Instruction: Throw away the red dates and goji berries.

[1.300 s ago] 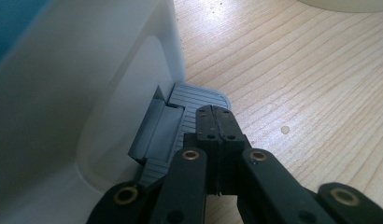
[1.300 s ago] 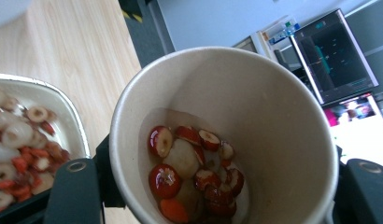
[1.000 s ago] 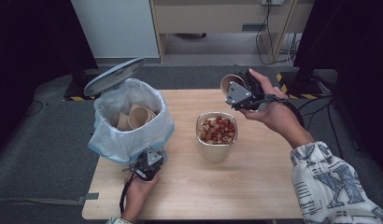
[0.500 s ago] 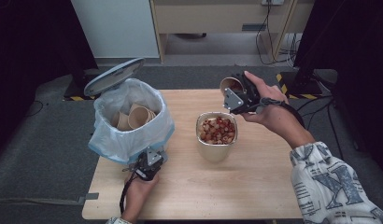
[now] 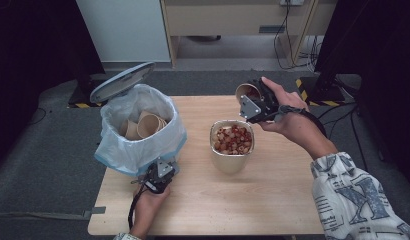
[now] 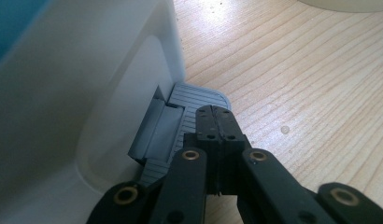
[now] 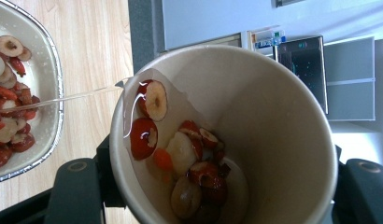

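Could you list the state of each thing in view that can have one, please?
Bin: lid raised open, liner bag fitted, used paper cups inside.
Pedal: pressed under the left gripper, whose jaws are shut.
Paper cup: tipped toward the foil container, clamped in the right gripper, fruit slices and liquid streaming out.
Foil container: upright on the table, nearly full of fruit slices.

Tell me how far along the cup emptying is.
Done: empty cups already lie in the bin, its lid up with the left gripper on the pedal. In hand: the right gripper tips a paper cup over the foil container. Left: fruit pieces remain inside; then bin it.
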`<state>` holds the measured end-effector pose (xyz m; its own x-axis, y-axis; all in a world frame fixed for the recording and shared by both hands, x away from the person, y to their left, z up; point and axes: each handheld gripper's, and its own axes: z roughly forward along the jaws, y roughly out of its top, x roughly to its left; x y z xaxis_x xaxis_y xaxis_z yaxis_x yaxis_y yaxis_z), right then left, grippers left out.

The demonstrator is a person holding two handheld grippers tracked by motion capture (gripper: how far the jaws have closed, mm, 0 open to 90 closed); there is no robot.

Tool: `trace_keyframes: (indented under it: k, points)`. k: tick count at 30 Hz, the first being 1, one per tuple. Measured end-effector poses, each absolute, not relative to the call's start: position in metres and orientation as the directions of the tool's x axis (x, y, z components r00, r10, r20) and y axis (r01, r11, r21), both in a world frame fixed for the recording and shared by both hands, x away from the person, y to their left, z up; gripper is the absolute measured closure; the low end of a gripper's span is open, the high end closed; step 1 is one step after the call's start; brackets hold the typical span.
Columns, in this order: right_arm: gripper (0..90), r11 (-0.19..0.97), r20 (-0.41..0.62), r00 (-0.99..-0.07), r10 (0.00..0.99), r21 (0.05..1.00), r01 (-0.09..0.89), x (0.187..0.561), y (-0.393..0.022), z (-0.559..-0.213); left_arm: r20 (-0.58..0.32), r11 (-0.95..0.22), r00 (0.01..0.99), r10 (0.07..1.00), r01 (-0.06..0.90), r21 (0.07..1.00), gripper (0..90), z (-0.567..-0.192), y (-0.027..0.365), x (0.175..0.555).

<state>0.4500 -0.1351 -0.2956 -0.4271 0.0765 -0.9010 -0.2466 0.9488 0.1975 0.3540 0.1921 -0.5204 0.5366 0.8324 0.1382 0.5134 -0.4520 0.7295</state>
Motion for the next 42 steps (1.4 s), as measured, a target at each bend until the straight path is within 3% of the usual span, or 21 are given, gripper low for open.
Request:
trace_keyframes:
  k: [31,35,40,42]
  points:
    - [31.2,0.944,-0.914,-0.394,0.091,0.206,-0.259,0.449,-0.138,-0.267,0.139,-0.453,0.537,0.832,0.514,0.728,89.4,-0.52,0.192,0.354]
    - [31.3,0.95,-0.923,-0.38,0.064,0.173,-0.26,0.449,-0.136,-0.268,0.138,-0.452,0.537,0.832,0.514,0.729,89.4,-0.52,0.192,0.354]
    - [31.6,0.961,-0.947,-0.303,-0.109,-0.023,-0.274,0.446,-0.126,-0.278,0.138,-0.453,0.537,0.832,0.514,0.729,89.4,-0.52,0.192,0.354]
    - [31.7,0.96,-0.945,-0.295,-0.139,-0.056,-0.275,0.445,-0.124,-0.279,0.138,-0.453,0.537,0.832,0.514,0.729,89.4,-0.52,0.192,0.354]
